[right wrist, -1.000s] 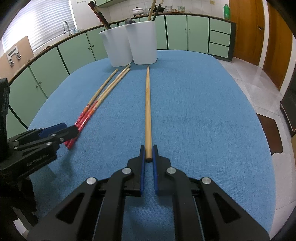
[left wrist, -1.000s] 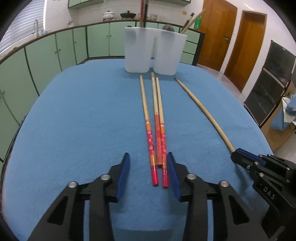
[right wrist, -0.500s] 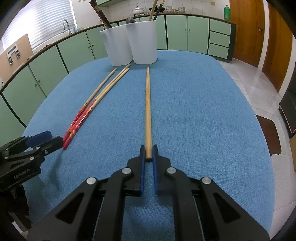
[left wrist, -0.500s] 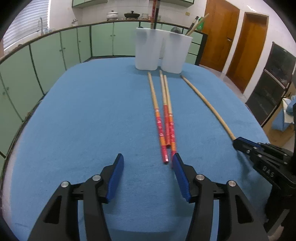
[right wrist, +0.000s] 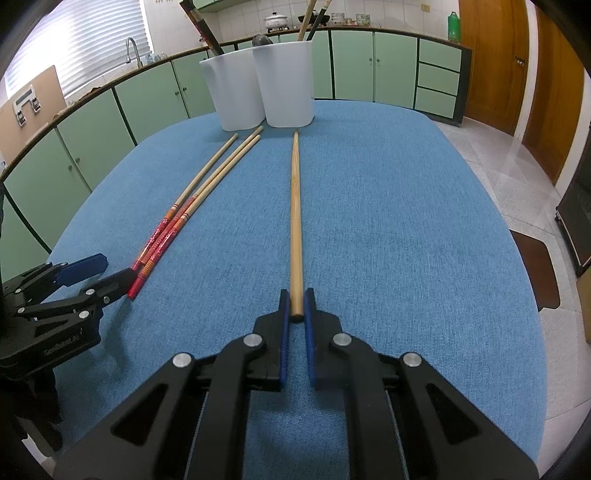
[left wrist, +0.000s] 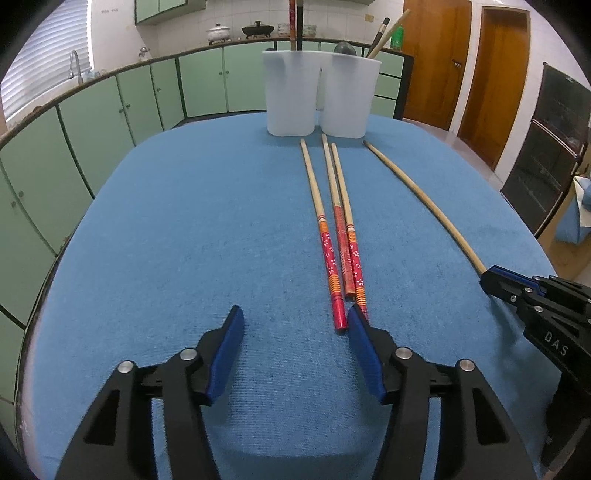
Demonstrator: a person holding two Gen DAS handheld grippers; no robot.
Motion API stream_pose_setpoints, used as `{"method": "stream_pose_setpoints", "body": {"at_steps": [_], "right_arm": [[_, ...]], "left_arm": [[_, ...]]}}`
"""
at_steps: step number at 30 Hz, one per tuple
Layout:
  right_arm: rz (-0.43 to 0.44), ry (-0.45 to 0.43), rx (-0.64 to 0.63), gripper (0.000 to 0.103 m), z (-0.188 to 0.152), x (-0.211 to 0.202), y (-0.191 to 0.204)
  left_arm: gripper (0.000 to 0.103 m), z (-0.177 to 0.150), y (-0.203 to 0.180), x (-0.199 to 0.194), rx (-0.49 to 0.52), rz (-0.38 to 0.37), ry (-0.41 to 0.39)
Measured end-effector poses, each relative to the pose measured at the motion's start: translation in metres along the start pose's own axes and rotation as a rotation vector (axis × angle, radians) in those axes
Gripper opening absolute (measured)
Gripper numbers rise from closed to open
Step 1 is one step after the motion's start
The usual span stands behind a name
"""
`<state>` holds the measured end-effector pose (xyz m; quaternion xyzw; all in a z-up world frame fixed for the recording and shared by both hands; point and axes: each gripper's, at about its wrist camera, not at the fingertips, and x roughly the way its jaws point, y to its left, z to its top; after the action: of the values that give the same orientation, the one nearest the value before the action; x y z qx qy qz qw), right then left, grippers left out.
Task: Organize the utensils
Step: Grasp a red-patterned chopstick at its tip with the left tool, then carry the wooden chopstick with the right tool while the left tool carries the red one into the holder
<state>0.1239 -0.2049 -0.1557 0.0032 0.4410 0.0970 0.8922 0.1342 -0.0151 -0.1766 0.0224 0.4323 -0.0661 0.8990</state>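
Three red-handled chopsticks (left wrist: 338,236) lie side by side on the blue table, tips toward two white holders (left wrist: 317,96). My left gripper (left wrist: 293,325) is open just short of their red ends, which lie by its right finger. A plain wooden chopstick (right wrist: 295,206) lies to their right. My right gripper (right wrist: 296,299) is shut on its near end, resting on the table. In the right wrist view the red chopsticks (right wrist: 166,232), the holders (right wrist: 262,88) and the left gripper (right wrist: 92,275) show at left.
The blue table (left wrist: 166,229) has rounded edges that drop off on both sides. The holders hold several upright utensils (right wrist: 310,16). Green cabinets (left wrist: 110,110) run behind, and wooden doors (left wrist: 491,74) stand at the right.
My left gripper has drawn back from the red chopsticks' ends and to the left, so they no longer lie between its fingers. The right gripper stays shut on the wooden chopstick.
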Motion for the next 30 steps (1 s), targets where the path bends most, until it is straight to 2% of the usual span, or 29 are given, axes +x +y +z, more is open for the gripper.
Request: {"method": "stream_pose_setpoints", "body": {"at_steps": [3, 9, 11, 13, 20, 30], "right_arm": [[-0.001, 0.0, 0.0, 0.008, 0.0, 0.0, 0.0], [-0.003, 0.0, -0.002, 0.008, 0.0, 0.0, 0.001], [-0.002, 0.0, -0.002, 0.007, 0.0, 0.0, 0.001], [0.0, -0.001, 0.0, 0.007, 0.0, 0.0, 0.001], [0.025, -0.018, 0.013, 0.006, 0.001, -0.006, -0.001], [0.029, -0.139, -0.017, 0.006, 0.029, -0.055, -0.004]], "left_arm": [[0.051, -0.002, -0.001, -0.001, 0.003, 0.004, -0.004], [0.026, -0.003, -0.011, -0.004, 0.024, 0.0, -0.015], [0.012, -0.002, -0.016, -0.003, 0.034, -0.009, -0.017], [0.006, -0.003, -0.019, -0.003, 0.042, -0.017, -0.016], [0.005, 0.0, -0.011, -0.01, 0.004, -0.038, -0.026], [0.005, 0.026, -0.002, -0.073, 0.032, -0.03, -0.16]]}}
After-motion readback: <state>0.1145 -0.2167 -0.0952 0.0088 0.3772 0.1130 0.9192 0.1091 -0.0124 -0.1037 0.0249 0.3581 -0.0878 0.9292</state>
